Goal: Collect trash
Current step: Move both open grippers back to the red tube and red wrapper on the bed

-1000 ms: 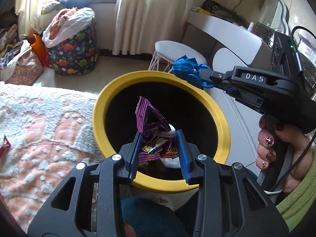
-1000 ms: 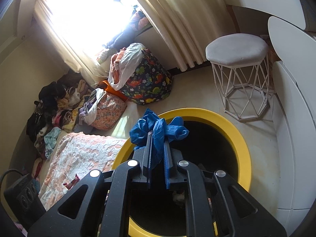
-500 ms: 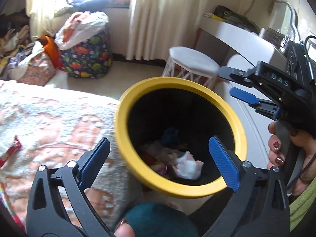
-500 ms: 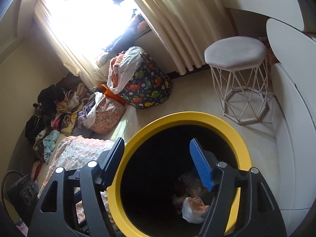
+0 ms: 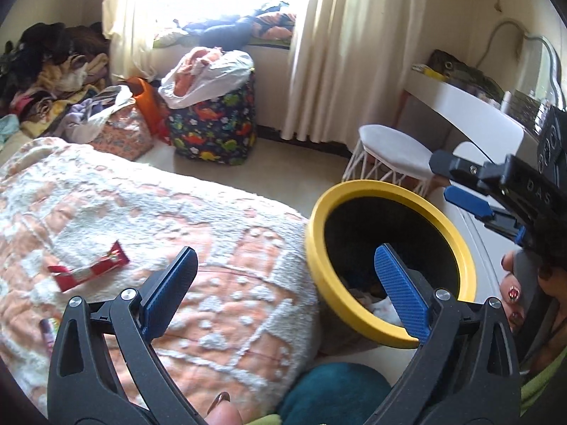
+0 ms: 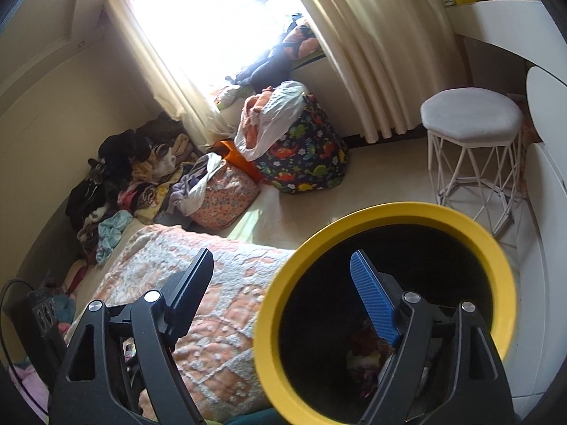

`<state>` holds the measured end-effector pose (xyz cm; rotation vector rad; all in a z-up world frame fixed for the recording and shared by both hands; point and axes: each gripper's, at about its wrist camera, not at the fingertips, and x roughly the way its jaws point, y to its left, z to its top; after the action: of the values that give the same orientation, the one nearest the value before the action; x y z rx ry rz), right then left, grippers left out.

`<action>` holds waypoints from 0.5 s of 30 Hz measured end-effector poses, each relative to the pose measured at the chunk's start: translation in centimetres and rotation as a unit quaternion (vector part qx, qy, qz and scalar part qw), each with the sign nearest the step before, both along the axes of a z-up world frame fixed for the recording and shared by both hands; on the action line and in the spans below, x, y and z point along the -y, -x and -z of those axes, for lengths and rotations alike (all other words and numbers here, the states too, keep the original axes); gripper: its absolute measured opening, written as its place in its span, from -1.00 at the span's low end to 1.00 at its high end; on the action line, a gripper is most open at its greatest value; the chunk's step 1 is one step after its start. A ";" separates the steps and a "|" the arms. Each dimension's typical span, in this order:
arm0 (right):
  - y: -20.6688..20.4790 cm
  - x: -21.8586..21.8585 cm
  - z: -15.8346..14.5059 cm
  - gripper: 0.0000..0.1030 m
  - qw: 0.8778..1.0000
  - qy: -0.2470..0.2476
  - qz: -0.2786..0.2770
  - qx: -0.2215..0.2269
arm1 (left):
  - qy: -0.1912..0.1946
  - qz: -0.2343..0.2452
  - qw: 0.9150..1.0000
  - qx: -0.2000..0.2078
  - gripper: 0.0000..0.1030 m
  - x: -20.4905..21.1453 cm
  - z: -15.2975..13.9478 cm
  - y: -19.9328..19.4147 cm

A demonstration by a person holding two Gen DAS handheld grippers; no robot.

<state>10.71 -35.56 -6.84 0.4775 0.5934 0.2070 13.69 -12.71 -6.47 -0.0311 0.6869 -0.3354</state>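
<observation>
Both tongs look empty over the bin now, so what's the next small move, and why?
Probably swing the left tongs toward the red wrapper lying on the bedspread and line up on it. Both the left and the right tongs stand open with nothing between them, earlier trash already sits inside the yellow-rimmed bin, and that wrapper is the nearest loose piece.

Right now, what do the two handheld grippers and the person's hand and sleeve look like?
Both the left gripper and the right gripper have black angular plastic frames, silver screws and ribbed blue pads. The right gripper's body carries white "DAS" lettering. The right hand has dark glittery nail polish, above a green sleeve.
</observation>
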 end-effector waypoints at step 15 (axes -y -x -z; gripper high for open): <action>-0.9 -9.1 -0.1 0.52 0.996 0.014 -0.092 -0.019 | 0.011 -0.141 0.990 0.000 0.78 -11.0 0.1 1.2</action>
<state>11.60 -26.49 -6.78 0.4004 0.6771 0.3643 12.46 -1.72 -6.54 -0.1481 0.6679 -0.0721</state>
